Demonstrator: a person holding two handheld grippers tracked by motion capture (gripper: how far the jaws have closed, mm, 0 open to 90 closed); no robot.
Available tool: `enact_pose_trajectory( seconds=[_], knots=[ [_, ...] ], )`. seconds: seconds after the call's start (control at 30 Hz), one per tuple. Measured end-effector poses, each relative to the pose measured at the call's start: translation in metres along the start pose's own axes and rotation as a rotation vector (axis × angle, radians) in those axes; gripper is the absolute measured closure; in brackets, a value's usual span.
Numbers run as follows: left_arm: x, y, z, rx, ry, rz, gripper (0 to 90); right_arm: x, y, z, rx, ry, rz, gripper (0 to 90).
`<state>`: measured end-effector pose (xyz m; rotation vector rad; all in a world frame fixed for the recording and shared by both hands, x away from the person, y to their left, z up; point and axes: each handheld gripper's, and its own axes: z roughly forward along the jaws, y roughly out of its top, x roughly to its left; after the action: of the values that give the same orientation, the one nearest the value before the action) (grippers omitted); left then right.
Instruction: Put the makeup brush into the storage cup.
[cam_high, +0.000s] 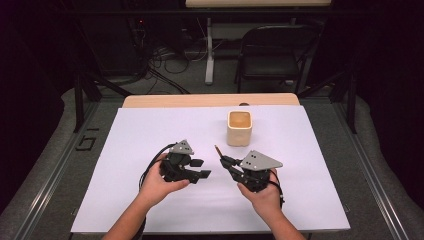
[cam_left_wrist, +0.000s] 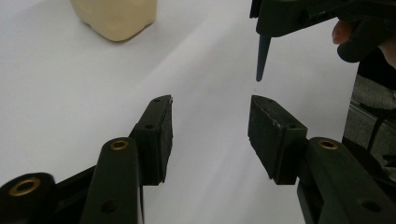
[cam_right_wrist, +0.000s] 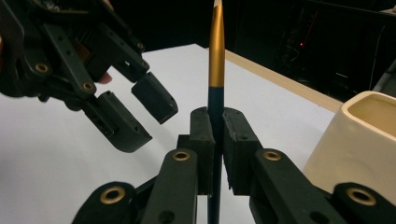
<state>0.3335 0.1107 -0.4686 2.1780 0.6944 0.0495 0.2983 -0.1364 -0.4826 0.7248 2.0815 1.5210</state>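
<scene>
My right gripper (cam_high: 226, 161) is shut on a slim pen (cam_right_wrist: 216, 60) with a gold upper part and a dark lower part. The pen stands between the closed jaws (cam_right_wrist: 215, 116) and points up and away. In the high view its tip (cam_high: 217, 148) aims toward the cream square cup (cam_high: 239, 128). My left gripper (cam_high: 200, 168) hovers just left of the right one, open and holding nothing. In the left gripper view its jaws (cam_left_wrist: 211, 103) stand wide apart over the white sheet. The pen's dark end (cam_left_wrist: 262, 58) hangs down from the right gripper (cam_left_wrist: 285, 18) ahead.
A white sheet (cam_high: 150, 135) covers the wooden table (cam_high: 165, 101). The cup (cam_right_wrist: 369, 135) stands empty toward the back middle. Past the table are a folding chair (cam_high: 272, 55), cables on the floor and a table leg.
</scene>
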Motion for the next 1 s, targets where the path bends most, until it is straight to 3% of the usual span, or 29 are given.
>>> enact_pose_trajectory(
  seconds=[0.13, 0.33, 0.63, 1.0],
  knots=[
    [-0.001, -0.003, 0.0, -0.003, 0.001, -0.013, 51.3, -0.002, -0.002, -0.002, -0.025, 0.002, 0.052, 83.5],
    [-0.002, -0.005, 0.005, 0.0, 0.012, -0.011, 51.4, -0.004, -0.006, -0.003, -0.028, -0.005, 0.073, 83.4],
    [-0.006, -0.008, 0.011, -0.037, -0.008, -0.024, 53.7, -0.004, -0.009, -0.002, -0.038, 0.015, 0.122, 83.5],
    [-0.01, -0.009, 0.014, -0.081, -0.065, -0.089, 59.6, -0.005, -0.014, -0.001, -0.101, 0.061, 0.261, 83.5]
  ],
)
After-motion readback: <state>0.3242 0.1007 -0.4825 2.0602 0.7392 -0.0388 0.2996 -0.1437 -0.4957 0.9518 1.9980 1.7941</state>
